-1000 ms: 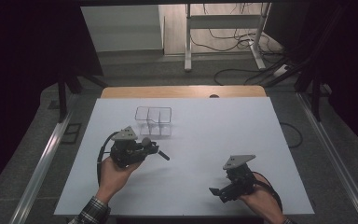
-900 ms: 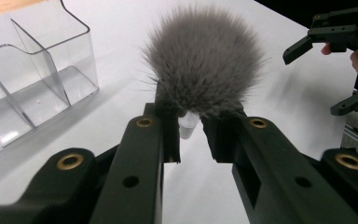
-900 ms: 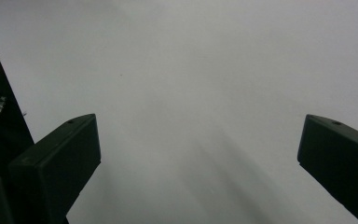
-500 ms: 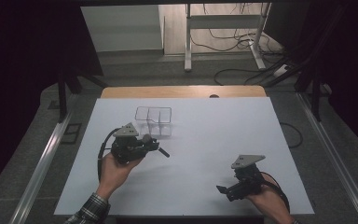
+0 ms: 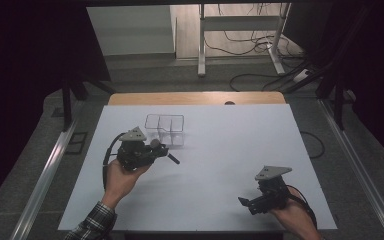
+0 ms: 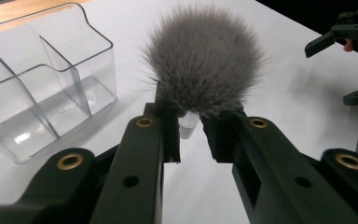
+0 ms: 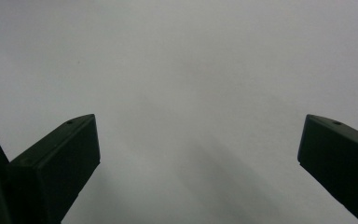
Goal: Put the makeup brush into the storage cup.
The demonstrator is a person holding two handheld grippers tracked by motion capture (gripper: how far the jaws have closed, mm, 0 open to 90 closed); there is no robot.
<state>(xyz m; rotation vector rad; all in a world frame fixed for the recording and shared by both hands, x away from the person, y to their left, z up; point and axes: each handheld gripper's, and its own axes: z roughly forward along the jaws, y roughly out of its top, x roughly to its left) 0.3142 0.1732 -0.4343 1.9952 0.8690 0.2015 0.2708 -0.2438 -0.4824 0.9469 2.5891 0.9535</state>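
A dim room with cables on the floor is surrounding a white table (image 5: 220,150) where a person is working with two pairs of tongs.

The table is carrying a clear divided organizer (image 6: 42,79), which is standing just beyond the left tongs (image 5: 161,150) and slightly to their left in the left gripper view, its compartments open at the top. The left tongs are clamping narrowly on the pale handle of a fluffy grey makeup brush (image 6: 205,60), whose bristles are fanning out ahead of the jaw tips, above the table and beside the organizer, not inside it. The right tongs (image 5: 247,204) are sitting well apart from the left ones, near the table's near edge, with their jaws standing wide and nothing but bare white surface between them.
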